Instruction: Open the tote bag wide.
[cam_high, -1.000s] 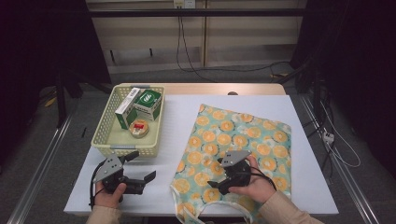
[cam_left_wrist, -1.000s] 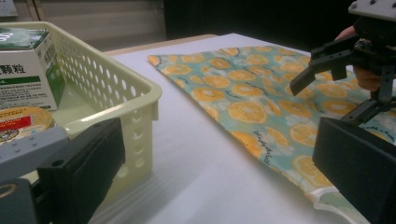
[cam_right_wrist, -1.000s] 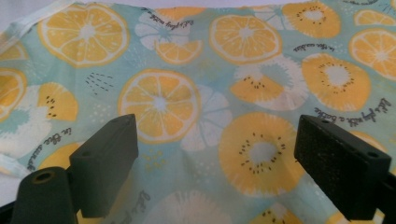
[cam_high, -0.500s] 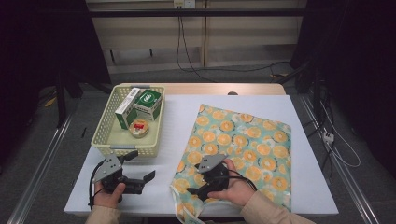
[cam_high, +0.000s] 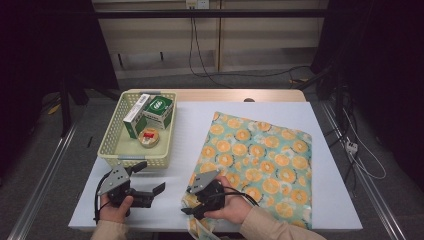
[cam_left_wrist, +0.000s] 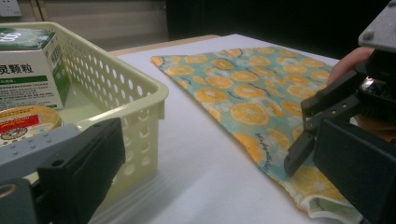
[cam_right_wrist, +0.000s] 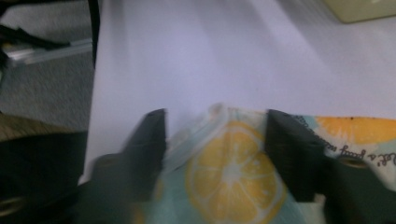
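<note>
Right tongs (cam_right_wrist: 215, 140) gape open, straddling the orange-print cloth's (cam_high: 265, 165) corner; left tongs (cam_high: 149, 176) rest wide open on the desk (cam_high: 195, 125).

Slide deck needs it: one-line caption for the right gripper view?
Right gripper, jaws open, straddling the near corner of the orange-print cloth on the white table.
</note>
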